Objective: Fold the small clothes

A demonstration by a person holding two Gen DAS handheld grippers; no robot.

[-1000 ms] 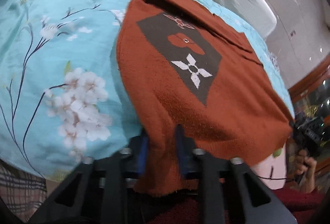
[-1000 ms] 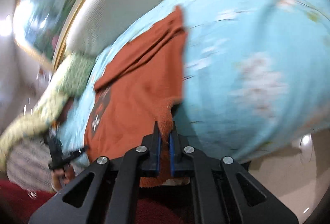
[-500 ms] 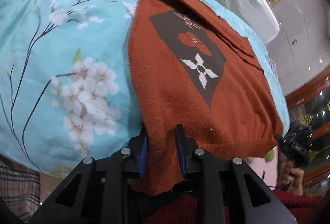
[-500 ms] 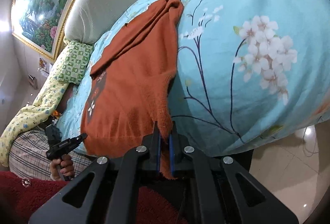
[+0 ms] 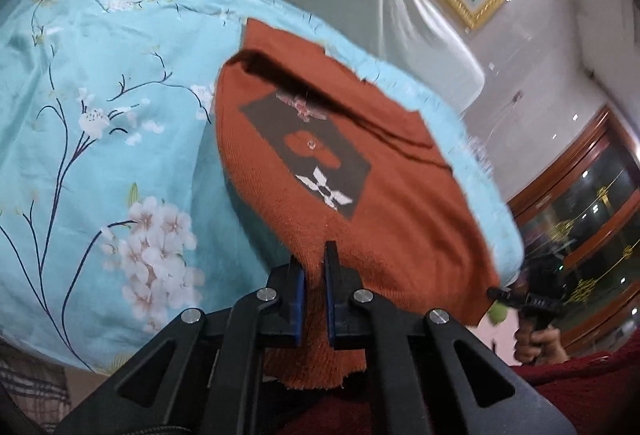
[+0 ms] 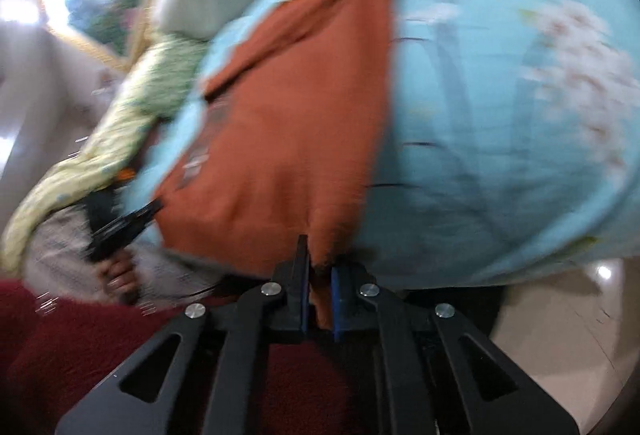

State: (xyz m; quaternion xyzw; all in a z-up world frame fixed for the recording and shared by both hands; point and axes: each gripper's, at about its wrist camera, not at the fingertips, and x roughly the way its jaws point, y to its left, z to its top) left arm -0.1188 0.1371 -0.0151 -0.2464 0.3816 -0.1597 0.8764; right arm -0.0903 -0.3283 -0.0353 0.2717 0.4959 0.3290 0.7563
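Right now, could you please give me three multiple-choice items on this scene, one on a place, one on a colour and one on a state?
1. Where does the sweater lie?
A. on the floral bedspread
B. on the floor
C. on a hanger

2. What colour is the sweater?
A. navy
B. rust orange
C. white

3. What is the left gripper doing?
A. standing wide open
B. clamped on the sweater's hem
C. holding a pillow

Answers:
1 A: light-blue flowered cloth shows around the sweater.
2 B: the knit is rust orange with a dark patch.
3 B: orange fabric is pinched between its blue pads; the right gripper grips the hem likewise.
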